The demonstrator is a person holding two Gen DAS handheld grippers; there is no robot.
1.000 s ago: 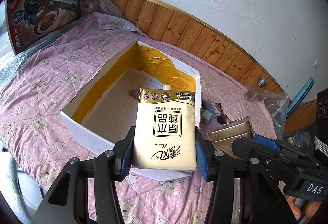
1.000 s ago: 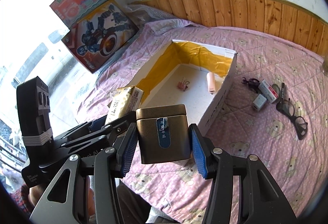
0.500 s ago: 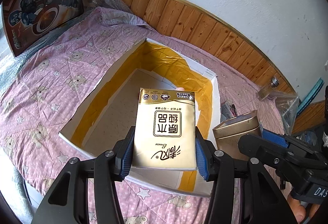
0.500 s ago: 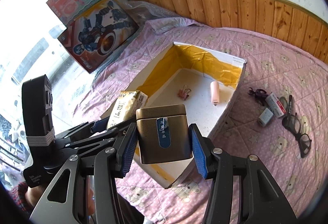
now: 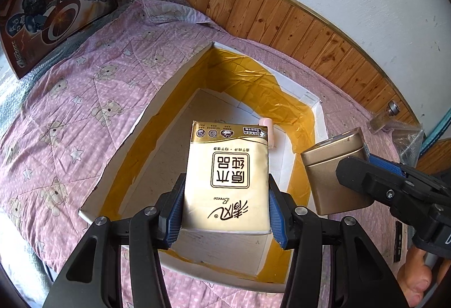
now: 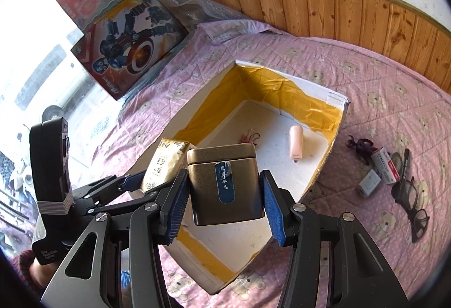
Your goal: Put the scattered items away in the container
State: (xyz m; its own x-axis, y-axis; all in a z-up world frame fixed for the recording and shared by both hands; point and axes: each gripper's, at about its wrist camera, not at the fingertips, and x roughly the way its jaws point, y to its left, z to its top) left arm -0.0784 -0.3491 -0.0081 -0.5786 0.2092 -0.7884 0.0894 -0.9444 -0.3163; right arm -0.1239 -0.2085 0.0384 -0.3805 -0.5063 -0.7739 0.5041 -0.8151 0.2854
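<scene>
Bedspread (image 6: 324, 59) of pink bear-print quilting carries a white cardboard box (image 6: 336, 121), its inner walls taped yellow, into which scattered items are being tidied. Two things already lie on the box floor: a pale pink tube (image 6: 296, 145) and what looks like a small red binder clip (image 6: 251, 136), though it is too small to be sure. Poised above the opening, the left gripper (image 5: 225, 200) is clamped on a gold tissue pack (image 5: 228, 175), glossy and soft-sided, while the right gripper (image 6: 225, 195) is closed around a bronze tin (image 6: 225, 181) with a dark blue label, lid on. Neither has been released yet. Left on the bed beside the box: black glasses (image 6: 411, 200), a red-and-white carton (image 6: 386, 167), a small grey box (image 6: 369, 184), a marker (image 6: 404, 164) and a dark hair clip (image 6: 360, 145).
</scene>
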